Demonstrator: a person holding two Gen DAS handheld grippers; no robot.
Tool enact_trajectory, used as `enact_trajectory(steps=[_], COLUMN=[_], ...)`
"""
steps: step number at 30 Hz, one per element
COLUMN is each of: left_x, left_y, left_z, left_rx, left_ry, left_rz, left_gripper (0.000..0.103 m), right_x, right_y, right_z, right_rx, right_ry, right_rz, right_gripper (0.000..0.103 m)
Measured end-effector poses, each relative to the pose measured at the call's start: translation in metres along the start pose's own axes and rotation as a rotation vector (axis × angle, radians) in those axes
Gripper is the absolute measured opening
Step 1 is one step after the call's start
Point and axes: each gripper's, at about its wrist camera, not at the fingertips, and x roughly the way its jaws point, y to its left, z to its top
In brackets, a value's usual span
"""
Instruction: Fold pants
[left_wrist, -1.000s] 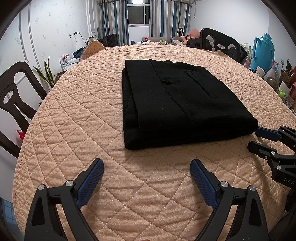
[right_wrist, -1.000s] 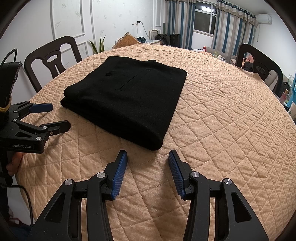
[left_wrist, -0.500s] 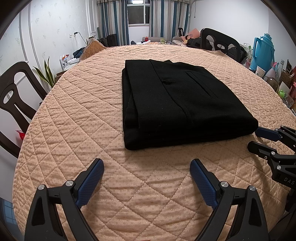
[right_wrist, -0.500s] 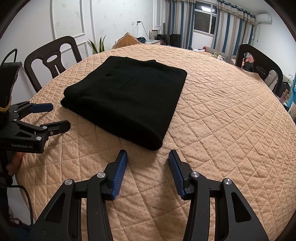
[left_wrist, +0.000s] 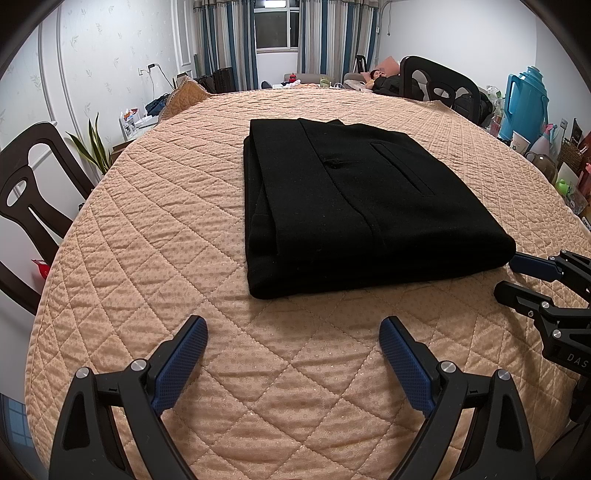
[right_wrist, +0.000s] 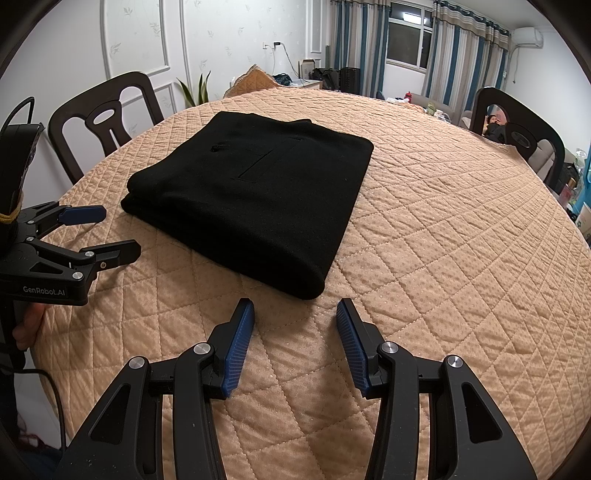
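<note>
A round table (left_wrist: 122, 258) covered by a peach quilted cloth (right_wrist: 461, 236) with diamond stitching carries everything. Directly on the cloth lie the folded black pants (left_wrist: 354, 206), a neat rectangular stack with a welt pocket facing up. The stack sits just ahead of the left gripper (left_wrist: 293, 343) and ahead and slightly left of the right gripper (right_wrist: 295, 321), with bare cloth between.

The pants (left_wrist: 354, 206) are black, matt woven cloth with a faintly fuzzy nap. The bench (left_wrist: 155, 229) is covered in peach quilted fabric, diamond-stitched, puckered and softly sheened. The left tongs (left_wrist: 293, 350) and right tongs (right_wrist: 295, 332) are matt black plastic with blue textured rubbery pads (right_wrist: 240, 347) and shiny metal pins. The chairs (right_wrist: 107, 118) look like dark glossy wood.
</note>
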Motion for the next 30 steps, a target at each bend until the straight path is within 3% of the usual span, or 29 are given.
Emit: enact_trajectory(steps=[30], left_x=[-0.0002], left_y=[0.0], left_z=[0.0004], left_rx=[0.0], left_ry=[0.001], left_rz=[0.001], left_gripper=[0.096], right_x=[0.0], right_y=[0.0003], right_z=[-0.0003], right_rx=[0.0], right_ry=[0.0], right_rz=[0.0], right_gripper=[0.047])
